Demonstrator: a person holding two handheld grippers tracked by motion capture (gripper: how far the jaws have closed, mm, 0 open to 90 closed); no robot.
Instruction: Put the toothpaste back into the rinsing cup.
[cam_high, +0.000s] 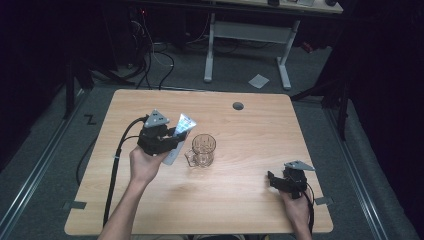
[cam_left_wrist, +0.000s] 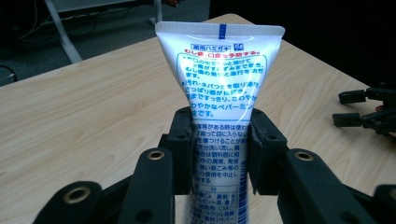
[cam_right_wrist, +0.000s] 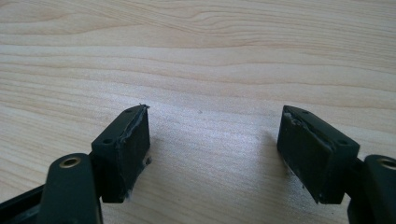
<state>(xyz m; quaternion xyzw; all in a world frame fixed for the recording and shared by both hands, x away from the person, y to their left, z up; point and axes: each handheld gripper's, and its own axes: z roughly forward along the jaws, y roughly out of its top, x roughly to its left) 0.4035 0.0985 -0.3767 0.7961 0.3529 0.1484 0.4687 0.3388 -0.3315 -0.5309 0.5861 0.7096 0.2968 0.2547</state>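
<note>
My left gripper is shut on a white toothpaste tube with blue print, held above the table with its flat crimped end pointing up and away. In the left gripper view the tube rises between the two pads, which clamp its lower body. A clear glass mug with a handle stands upright just right of the tube. My right gripper rests low near the table's front right, open, with bare wood between its pads.
The wooden table has a round cable hole near its far edge. A white-legged desk stands on the floor beyond. The right gripper shows at the right edge of the left gripper view.
</note>
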